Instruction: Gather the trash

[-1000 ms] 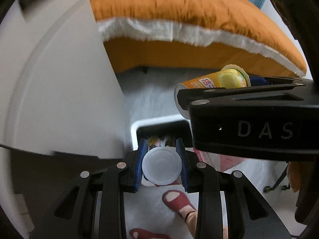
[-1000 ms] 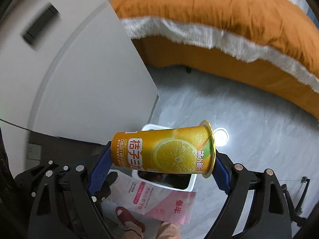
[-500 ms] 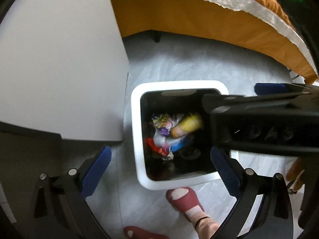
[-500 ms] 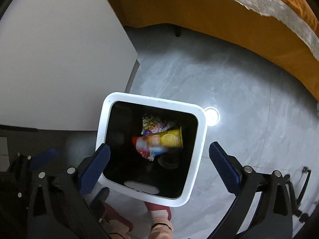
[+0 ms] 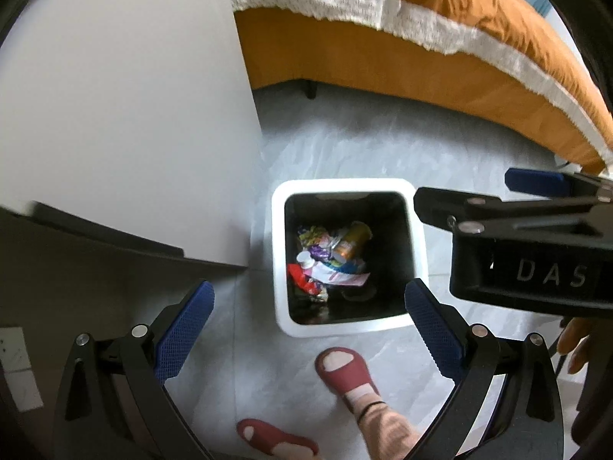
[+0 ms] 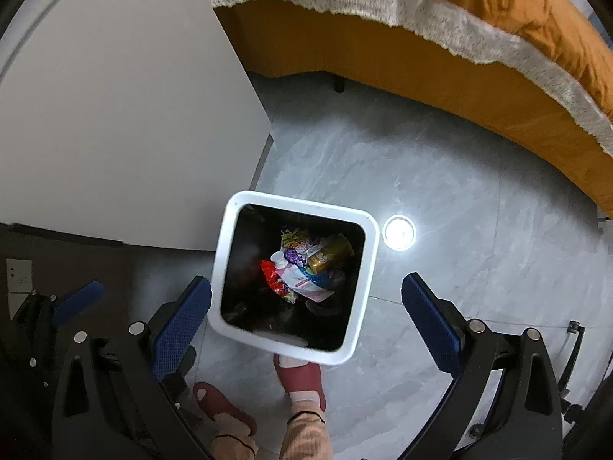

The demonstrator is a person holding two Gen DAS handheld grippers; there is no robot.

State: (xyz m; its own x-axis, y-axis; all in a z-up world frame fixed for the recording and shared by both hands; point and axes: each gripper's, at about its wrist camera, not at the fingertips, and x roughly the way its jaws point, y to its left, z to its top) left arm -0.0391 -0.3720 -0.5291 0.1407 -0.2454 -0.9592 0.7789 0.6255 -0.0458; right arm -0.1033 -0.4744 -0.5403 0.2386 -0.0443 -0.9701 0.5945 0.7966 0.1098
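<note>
A white square trash bin (image 5: pixel 281 268) (image 6: pixel 367 276) stands on the grey floor below both grippers. Inside lie an orange drink can (image 5: pixel 352 239) (image 6: pixel 329 255), a white-capped pink pouch (image 5: pixel 337 276) (image 6: pixel 297 280), a red wrapper (image 5: pixel 302 280) (image 6: pixel 274 281) and other wrappers. My left gripper (image 5: pixel 306 326) is open and empty above the bin's near edge. My right gripper (image 6: pixel 306 322) is open and empty over the bin; it also shows in the left wrist view (image 5: pixel 536 230) at the right.
A white table top (image 5: pixel 115 115) (image 6: pixel 115 115) is at the left. A bed with an orange cover (image 5: pixel 421 38) (image 6: pixel 421 38) runs across the back. The person's feet in red slippers (image 5: pixel 348 375) (image 6: pixel 302 379) stand by the bin. A round floor drain (image 6: pixel 399 232) is right of it.
Both grippers opened and dropped their loads: the white-capped pouch left the left gripper, the orange can left the right. Both now lie in the bin. The views tilted down over it.
</note>
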